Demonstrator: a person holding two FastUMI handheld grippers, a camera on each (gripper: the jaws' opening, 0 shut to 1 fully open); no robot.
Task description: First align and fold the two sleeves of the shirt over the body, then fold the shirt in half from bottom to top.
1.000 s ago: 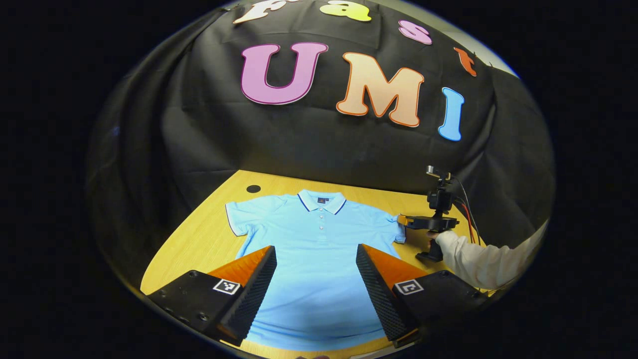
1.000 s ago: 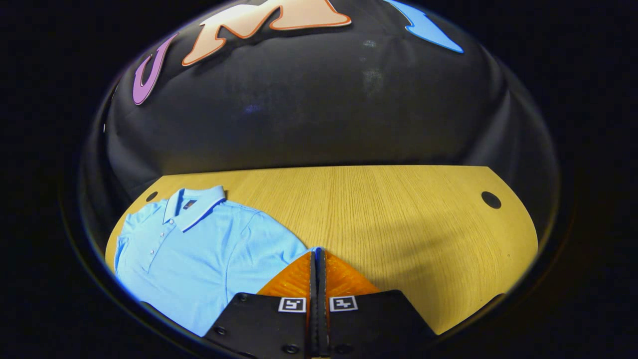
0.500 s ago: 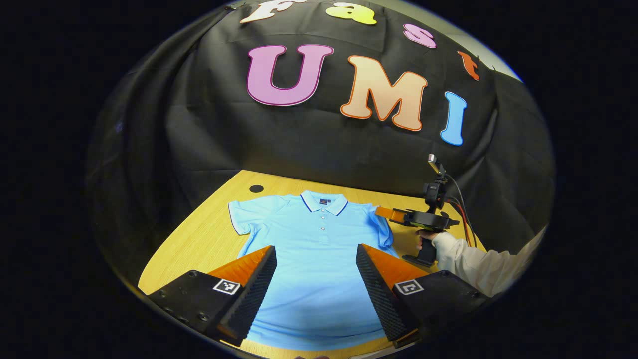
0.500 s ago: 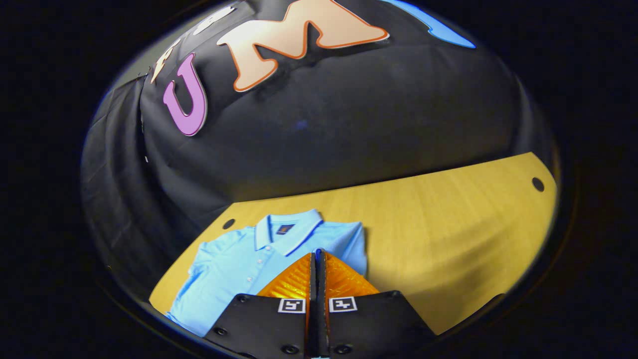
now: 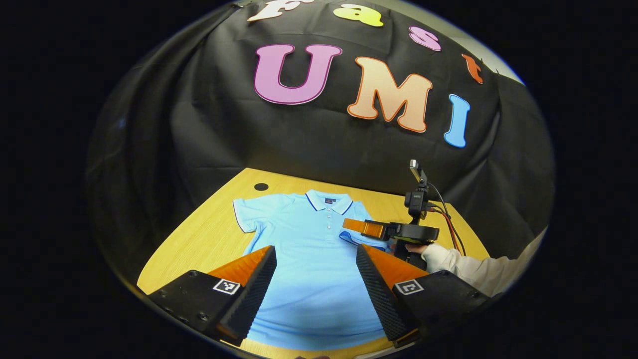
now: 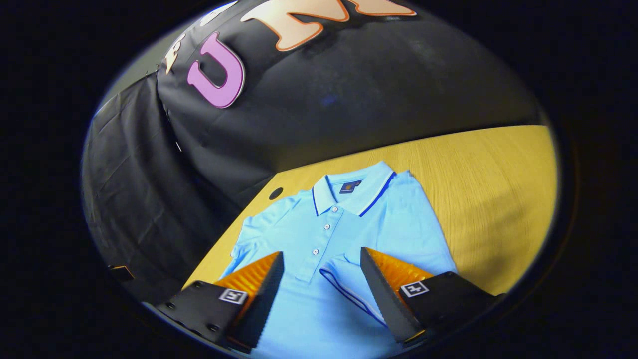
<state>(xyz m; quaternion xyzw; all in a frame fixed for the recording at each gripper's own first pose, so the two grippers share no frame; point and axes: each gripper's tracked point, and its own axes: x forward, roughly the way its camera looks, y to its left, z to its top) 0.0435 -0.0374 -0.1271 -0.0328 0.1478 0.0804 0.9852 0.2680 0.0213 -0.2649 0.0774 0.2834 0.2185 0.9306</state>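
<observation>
A light blue polo shirt [image 5: 309, 249] lies flat, collar away from me, on the wooden table [image 5: 199, 239]. My left gripper [image 5: 315, 248] hovers open above its lower body, nothing between the fingers. In the left gripper view the right gripper [image 5: 360, 227] reaches in over the chest from the right, held by a hand in a white sleeve [image 5: 468, 267]. In the right gripper view the right gripper [image 6: 321, 253] is open above the shirt [image 6: 359, 219]. The shirt sleeve on that side [image 6: 344, 279] lies folded onto the body between its fingers. The other sleeve [image 5: 246, 214] is spread out.
A round dark hole [image 5: 260, 187] sits in the table beyond the spread sleeve. Bare wood [image 6: 493, 189] stretches to the right of the shirt. Red and black cables [image 5: 446, 222] trail from the right gripper. The black cloth wall closes the back and the sides.
The right gripper, shut on the sleeve edge, swung it inward over the body, then opened and let it go. The left gripper has barely moved.
</observation>
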